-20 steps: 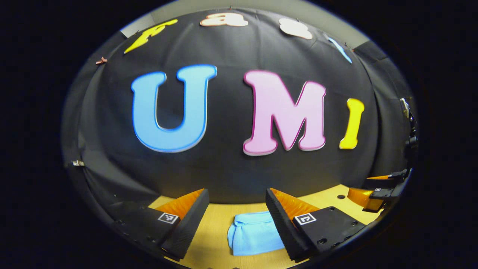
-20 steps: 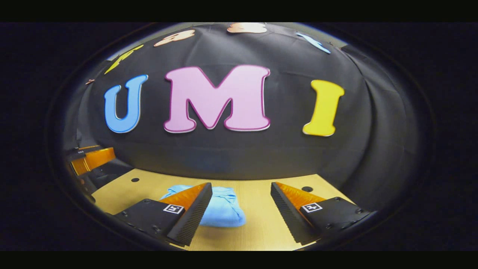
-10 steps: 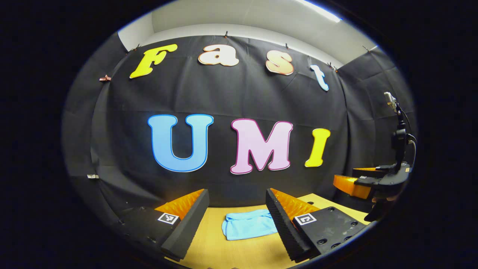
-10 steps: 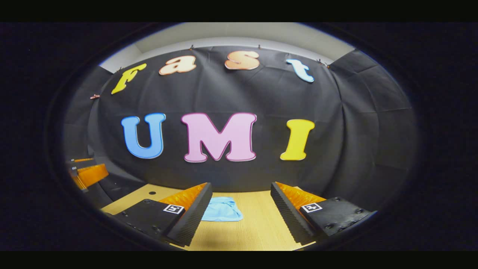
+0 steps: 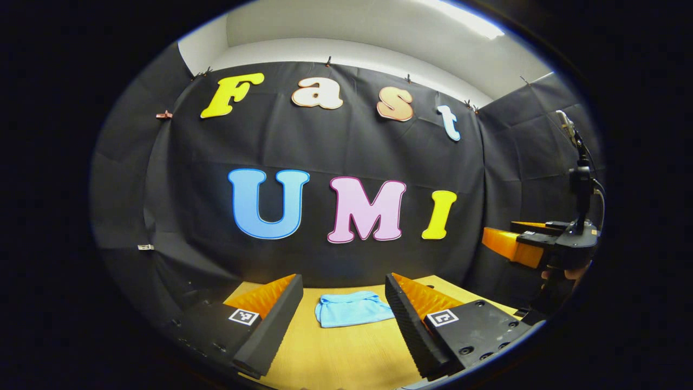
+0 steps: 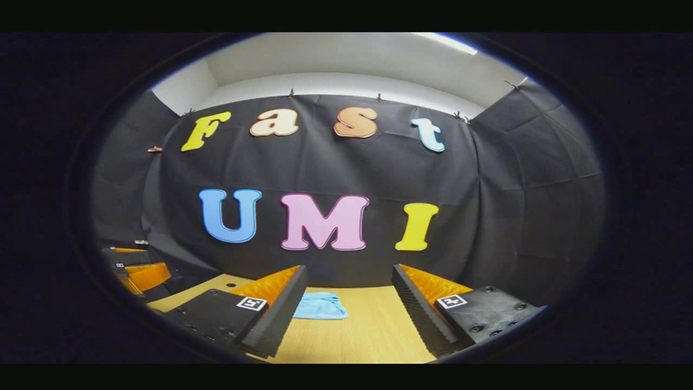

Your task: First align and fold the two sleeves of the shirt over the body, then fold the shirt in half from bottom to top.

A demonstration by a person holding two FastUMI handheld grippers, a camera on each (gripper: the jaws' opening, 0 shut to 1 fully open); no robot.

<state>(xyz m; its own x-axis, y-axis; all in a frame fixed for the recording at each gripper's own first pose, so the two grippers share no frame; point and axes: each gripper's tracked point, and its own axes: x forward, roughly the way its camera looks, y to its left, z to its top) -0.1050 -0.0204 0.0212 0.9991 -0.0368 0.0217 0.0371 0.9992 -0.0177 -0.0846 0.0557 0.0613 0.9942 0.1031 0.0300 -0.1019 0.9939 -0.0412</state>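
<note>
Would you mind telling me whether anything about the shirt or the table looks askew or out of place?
Nothing stands out. The blue shirt lies as a compact folded bundle on the wooden table, and both the left gripper and right gripper are open, apart from it.

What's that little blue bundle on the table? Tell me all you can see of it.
It is the shirt, light blue soft cloth, folded into a compact, roughly rectangular packet with a rolled-looking far edge. It lies flat on the wooden table near the black back wall, and nothing but the table touches it. In the right gripper view it lies partly behind one finger.
</note>
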